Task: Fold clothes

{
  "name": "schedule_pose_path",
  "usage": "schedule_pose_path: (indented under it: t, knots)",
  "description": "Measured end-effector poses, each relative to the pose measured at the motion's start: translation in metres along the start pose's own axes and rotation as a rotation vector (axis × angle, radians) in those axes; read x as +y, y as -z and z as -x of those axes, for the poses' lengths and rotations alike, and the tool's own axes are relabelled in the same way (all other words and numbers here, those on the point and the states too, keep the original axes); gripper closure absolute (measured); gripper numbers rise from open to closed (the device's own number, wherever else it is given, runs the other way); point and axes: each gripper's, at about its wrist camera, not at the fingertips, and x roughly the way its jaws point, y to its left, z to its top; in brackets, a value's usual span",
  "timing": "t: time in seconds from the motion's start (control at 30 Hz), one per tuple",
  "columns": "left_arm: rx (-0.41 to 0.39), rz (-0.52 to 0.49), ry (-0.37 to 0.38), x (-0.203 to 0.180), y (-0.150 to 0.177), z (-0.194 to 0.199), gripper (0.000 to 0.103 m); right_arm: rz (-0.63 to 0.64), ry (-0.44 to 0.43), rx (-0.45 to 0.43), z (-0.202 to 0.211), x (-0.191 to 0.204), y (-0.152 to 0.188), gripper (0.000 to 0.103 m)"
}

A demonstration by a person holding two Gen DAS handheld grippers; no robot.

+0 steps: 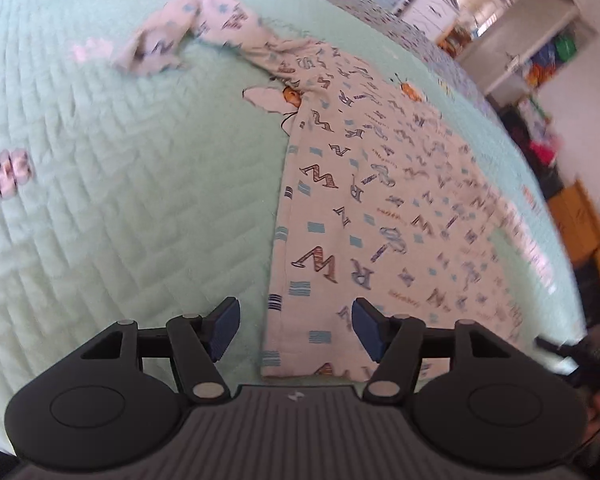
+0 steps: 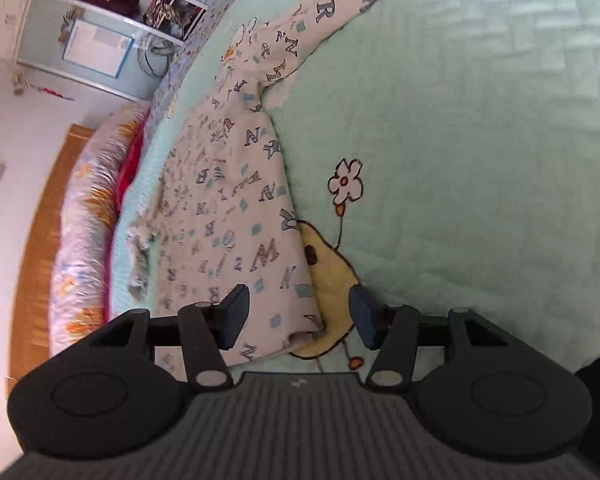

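Observation:
A cream garment printed with letters [image 1: 380, 184] lies spread flat on a mint green quilt [image 1: 120, 160], one sleeve [image 1: 172, 40] bunched at the far end. My left gripper [image 1: 296, 320] hovers open over the garment's near left edge. That edge runs between the blue pads [image 1: 226, 328], which do not press on it. In the right wrist view the same garment [image 2: 236, 200] stretches away over the quilt [image 2: 480, 140]. My right gripper [image 2: 300, 312] stands open around a near corner of the cloth, and its pads [image 2: 236, 312] are clear of the fabric.
The quilt carries a yellow cartoon patch [image 2: 332, 268] and a flower [image 2: 346, 182] beside the garment's corner. A rolled patterned blanket [image 2: 84, 220] and a wooden board [image 2: 36, 248] line the bed's far side. Shelves [image 1: 432, 12] and orange-brown furniture [image 1: 580, 220] stand beyond the bed.

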Motion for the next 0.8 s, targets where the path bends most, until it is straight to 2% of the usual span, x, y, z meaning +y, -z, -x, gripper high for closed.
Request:
schedule_pose_path:
  t: [0.17,0.23,0.27,0.43,0.47,0.53,0.57,0.6,0.8]
  knots:
    - [0.058,0.200,0.122,0.015,0.006,-0.011,0.035,-0.017,-0.014,0.019,-0.005,0.002,0.007,0.054]
    - [0.059,0.262,0.151,0.023,0.007,-0.011,0.035,-0.035,-0.030,0.027,-0.006,-0.001,0.009,0.060]
    - [0.060,0.290,0.165,0.026,0.007,-0.011,0.035,-0.042,-0.030,0.034,-0.007,-0.003,0.010,0.066]
    - [0.070,0.349,0.179,0.035,0.007,-0.003,0.039,-0.065,-0.024,0.025,-0.009,-0.008,0.014,0.080]
    - [0.071,0.348,0.178,0.036,0.008,-0.002,0.042,-0.067,-0.022,0.022,-0.009,-0.008,0.015,0.083]
    - [0.070,0.339,0.147,0.036,0.010,-0.001,0.055,-0.061,-0.010,0.018,-0.009,-0.008,0.015,0.090]
    - [0.069,0.339,0.121,0.036,0.011,-0.002,0.073,-0.055,-0.001,0.017,-0.009,-0.008,0.016,0.096]
    - [0.071,0.339,0.100,0.037,0.013,-0.003,0.091,-0.051,0.006,0.015,-0.010,-0.007,0.016,0.098]
    - [0.038,0.300,0.084,0.033,0.017,0.003,0.098,-0.007,0.023,-0.015,-0.006,0.002,0.019,0.102]
